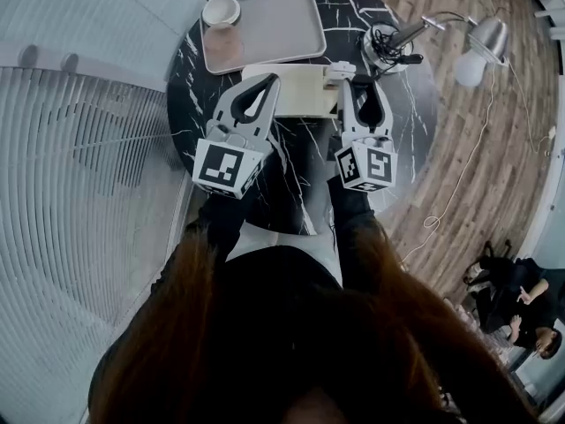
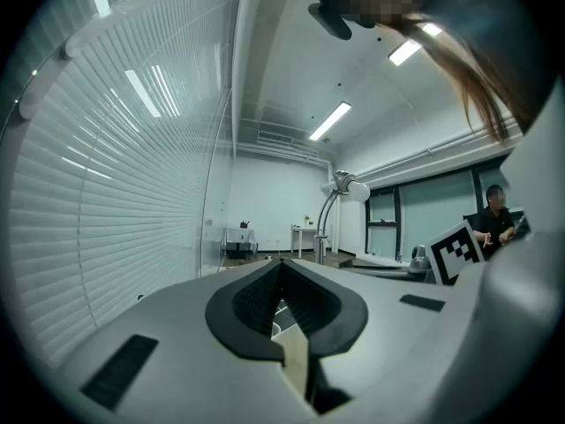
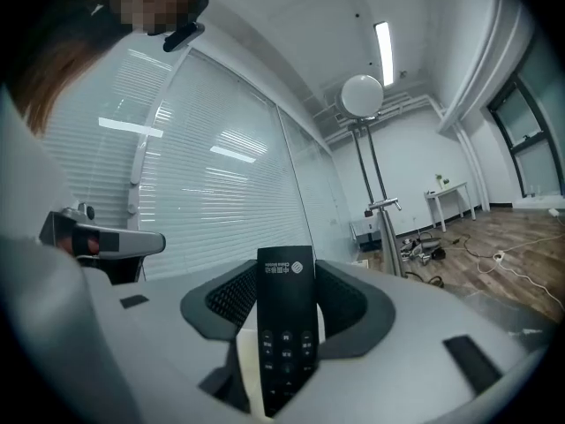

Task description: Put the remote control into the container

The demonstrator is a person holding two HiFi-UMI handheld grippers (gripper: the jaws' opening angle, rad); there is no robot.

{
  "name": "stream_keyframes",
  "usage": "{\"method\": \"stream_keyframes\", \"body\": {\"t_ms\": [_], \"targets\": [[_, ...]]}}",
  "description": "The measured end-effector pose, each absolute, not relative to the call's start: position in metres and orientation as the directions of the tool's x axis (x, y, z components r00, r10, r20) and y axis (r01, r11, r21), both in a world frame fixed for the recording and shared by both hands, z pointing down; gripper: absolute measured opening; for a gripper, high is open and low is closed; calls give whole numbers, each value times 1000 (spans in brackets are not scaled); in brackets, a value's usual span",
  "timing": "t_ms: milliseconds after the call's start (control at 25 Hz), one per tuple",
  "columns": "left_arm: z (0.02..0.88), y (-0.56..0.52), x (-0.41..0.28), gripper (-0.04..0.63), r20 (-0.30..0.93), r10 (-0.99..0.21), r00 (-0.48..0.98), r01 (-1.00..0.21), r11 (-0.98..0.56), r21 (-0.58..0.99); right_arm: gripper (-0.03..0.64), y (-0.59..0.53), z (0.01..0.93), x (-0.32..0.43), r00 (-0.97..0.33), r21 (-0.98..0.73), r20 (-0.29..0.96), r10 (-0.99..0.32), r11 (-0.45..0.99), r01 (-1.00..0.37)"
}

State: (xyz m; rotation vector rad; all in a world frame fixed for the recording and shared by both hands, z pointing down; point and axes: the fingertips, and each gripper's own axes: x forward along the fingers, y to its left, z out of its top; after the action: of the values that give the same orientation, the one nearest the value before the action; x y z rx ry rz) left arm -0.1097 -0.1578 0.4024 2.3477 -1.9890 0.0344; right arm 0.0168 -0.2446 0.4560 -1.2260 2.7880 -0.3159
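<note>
A black remote control (image 3: pixel 285 325) stands upright between the pads of my right gripper (image 3: pixel 286 268), buttons facing the camera; the gripper is shut on it. In the head view the right gripper (image 1: pixel 360 79) hovers at the right end of a cream open box, the container (image 1: pixel 300 91), in the middle of the round black marble table (image 1: pixel 406 122). My left gripper (image 1: pixel 272 78) reaches over the container's left part. In its own view the left gripper (image 2: pixel 281 263) has its tips together and nothing between them.
A grey tray (image 1: pixel 265 25) with a cup (image 1: pixel 221 11) at its left end lies at the table's far side. A desk lamp (image 1: pixel 481 42) and its cabled base (image 1: pixel 386 47) stand at the right. White blinds run along the left. People (image 1: pixel 521 303) sit at the lower right.
</note>
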Motion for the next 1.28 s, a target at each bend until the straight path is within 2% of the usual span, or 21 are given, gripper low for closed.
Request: {"method": "stream_keyframes", "body": {"t_ms": [720, 1280], "targets": [[417, -154, -108, -2, 90, -984, 155, -988, -154, 16, 209, -248, 499, 12, -656, -236, 44, -753, 630, -740], [419, -155, -108, -2, 95, -984, 151, -988, -149, 27, 209, -242, 529, 10, -660, -213, 132, -740, 629, -748]]}}
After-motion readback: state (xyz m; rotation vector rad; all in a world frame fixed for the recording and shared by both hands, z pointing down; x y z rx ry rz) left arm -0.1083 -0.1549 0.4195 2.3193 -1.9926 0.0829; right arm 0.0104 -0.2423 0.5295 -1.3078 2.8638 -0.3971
